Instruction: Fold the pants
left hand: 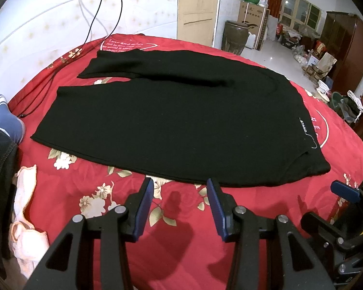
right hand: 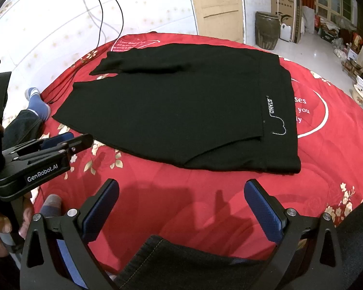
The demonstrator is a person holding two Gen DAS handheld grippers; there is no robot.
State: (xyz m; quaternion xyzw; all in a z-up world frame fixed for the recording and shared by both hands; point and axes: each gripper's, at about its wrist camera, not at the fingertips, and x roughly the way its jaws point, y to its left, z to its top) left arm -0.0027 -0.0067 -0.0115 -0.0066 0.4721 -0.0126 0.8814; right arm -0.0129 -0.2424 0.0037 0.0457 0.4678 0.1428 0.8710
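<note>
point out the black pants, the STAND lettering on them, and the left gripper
black pants (left hand: pixel 157 120): left wrist view, middle of the near leg.
STAND lettering (right hand: pixel 270 106): right wrist view, white print by the waistband.
left gripper (left hand: pixel 180 186): left wrist view, midway between its open fingertips.

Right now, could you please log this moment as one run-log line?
pants: flat on red bedspread | left gripper: jaws open, empty | right gripper: jaws open, empty

Black pants (left hand: pixel 167 120) are lying spread flat on a red flowered bedspread (left hand: pixel 186 236), filling the middle of the frame. The left gripper (left hand: pixel 180 184) is hovering at the bottom centre, jaws standing apart with nothing between, just short of the pants' near edge.
</note>
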